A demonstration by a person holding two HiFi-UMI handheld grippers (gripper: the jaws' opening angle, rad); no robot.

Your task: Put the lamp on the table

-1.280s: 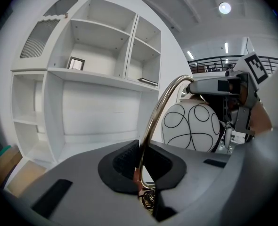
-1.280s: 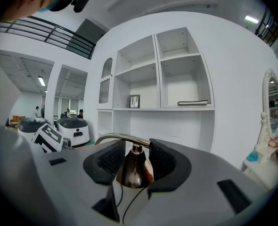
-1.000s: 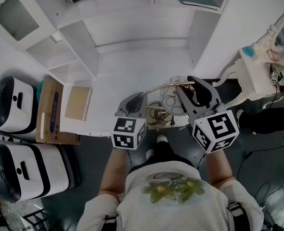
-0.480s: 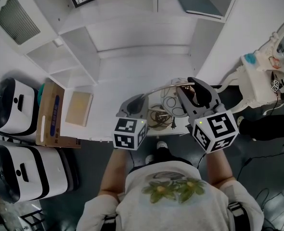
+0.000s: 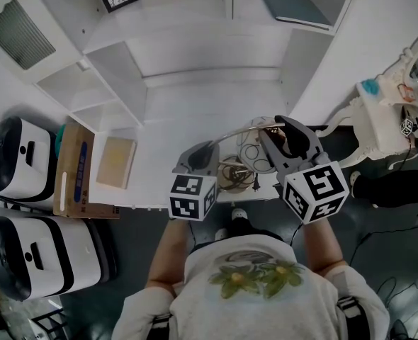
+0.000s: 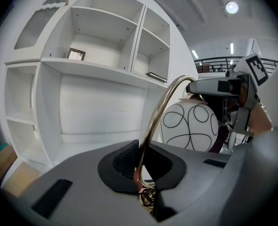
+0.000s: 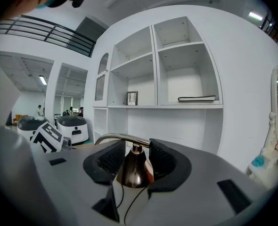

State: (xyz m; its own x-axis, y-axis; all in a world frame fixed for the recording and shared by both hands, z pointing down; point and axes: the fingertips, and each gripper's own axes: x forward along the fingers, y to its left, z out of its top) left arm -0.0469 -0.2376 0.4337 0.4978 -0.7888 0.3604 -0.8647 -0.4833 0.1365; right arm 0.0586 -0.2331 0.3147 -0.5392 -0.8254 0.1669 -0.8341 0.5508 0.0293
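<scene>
Jaws of the left gripper [image 6: 141, 166] were pinched nearly together on the thin curved stem [image 6: 161, 103] of the lamp [image 5: 246, 151]. Those of the right gripper [image 7: 132, 161] stood wider apart, their pads pressed to either side of the lamp's bronze cap [image 7: 134, 171]. Only the left gripper view showed the white globe shade [image 6: 190, 126] with its black looping lines, hanging under the right gripper at the stem's far end. Only the right gripper view showed the cap and the dark cord [image 7: 135, 202] trailing below it. The head view alone gave the lamp's place: over the near edge of the white tabletop [image 5: 173, 112], its foot and coiled cord between the two grippers, though whether the foot rested on the tabletop could not be told. A framed picture [image 7: 132, 98] and a book [image 7: 198, 98] sat in the shelf unit [image 6: 96, 69] behind. Both forearms [image 5: 168, 250] reached forward from the body, side by side, with the marker cubes [image 5: 192, 197] facing up and the jaws aimed toward the shelves.
</scene>
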